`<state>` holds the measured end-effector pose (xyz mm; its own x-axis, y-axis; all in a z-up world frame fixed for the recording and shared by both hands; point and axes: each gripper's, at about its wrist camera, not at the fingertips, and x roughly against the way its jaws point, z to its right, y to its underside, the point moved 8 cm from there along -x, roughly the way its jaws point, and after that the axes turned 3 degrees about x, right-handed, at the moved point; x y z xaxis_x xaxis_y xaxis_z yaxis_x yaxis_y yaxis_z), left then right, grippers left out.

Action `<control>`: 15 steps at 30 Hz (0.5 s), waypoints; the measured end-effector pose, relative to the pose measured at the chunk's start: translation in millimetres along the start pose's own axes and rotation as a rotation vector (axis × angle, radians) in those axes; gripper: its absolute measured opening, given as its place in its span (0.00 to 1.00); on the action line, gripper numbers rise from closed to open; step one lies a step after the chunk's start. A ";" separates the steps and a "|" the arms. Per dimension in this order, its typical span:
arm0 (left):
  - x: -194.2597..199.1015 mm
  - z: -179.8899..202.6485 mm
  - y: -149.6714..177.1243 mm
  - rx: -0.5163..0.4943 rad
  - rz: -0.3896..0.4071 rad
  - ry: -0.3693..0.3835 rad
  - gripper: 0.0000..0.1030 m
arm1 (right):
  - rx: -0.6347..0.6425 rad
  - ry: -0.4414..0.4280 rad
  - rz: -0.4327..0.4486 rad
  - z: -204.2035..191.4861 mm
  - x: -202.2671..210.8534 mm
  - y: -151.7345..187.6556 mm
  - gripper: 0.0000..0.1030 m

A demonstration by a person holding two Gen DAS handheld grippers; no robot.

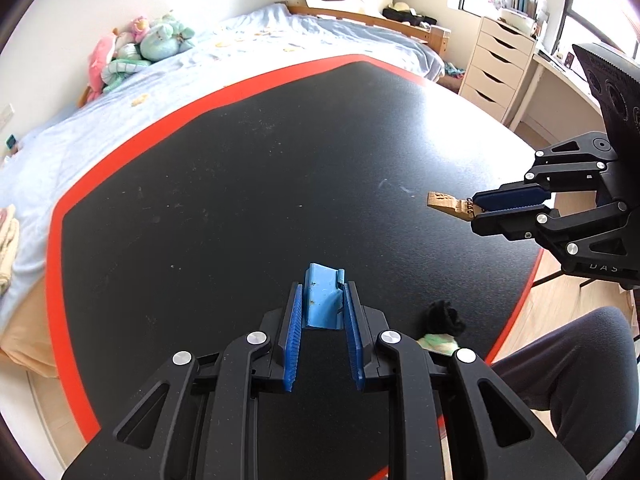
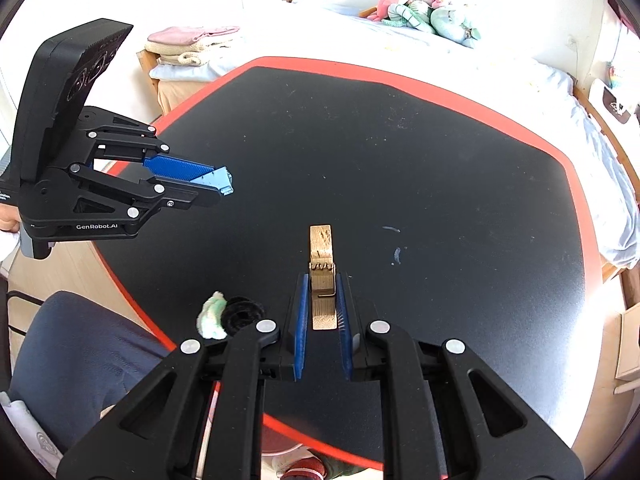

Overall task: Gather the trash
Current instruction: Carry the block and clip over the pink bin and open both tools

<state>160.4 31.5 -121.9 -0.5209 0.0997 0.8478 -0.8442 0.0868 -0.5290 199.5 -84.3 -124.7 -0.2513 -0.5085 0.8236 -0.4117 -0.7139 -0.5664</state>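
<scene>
While both grippers carry trash above the table [image 1: 248, 184], slip is the risk.
L gripper [image 1: 322, 300] clamped on blue plastic piece [image 1: 322, 300]; R gripper [image 2: 322, 300] clamped on wooden clothespin [image 2: 321, 276], w/ long end overhanging, so a jolt could twist it loose. Black scrunchie [image 2: 242, 312] & green wad [image 2: 212, 316] sit at near edge.

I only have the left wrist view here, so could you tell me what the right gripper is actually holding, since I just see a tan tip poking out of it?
Observer: The right gripper is shut on a wooden clothespin; its metal spring shows just ahead of the pads.
Operator: Thank you. Is my blue piece held properly?
Observer: From the right wrist view, the blue plastic piece sticks out beyond the tips of the left gripper, clamped and clear of the table.
Operator: And what is left on the table?
Observer: A black ring-shaped item touching a pale green wad, near the table's edge.
</scene>
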 end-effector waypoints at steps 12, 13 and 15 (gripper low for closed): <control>64.2 39.0 24.5 0.030 0.091 0.020 0.20 | -0.049 0.018 0.075 -36.7 66.8 27.6 0.13; 67.9 42.0 27.3 0.033 0.098 0.023 0.20 | -0.054 0.020 0.079 -38.8 70.9 31.2 0.13; 73.6 47.6 33.8 0.039 0.105 0.025 0.20 | -0.065 0.023 0.086 -43.8 78.7 38.0 0.13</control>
<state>87.5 -5.4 -75.6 -0.6038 0.1314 0.7862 -0.7896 0.0364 -0.6125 125.7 -130.4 -80.1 -0.3080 -0.5543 0.7732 -0.4439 -0.6352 -0.6321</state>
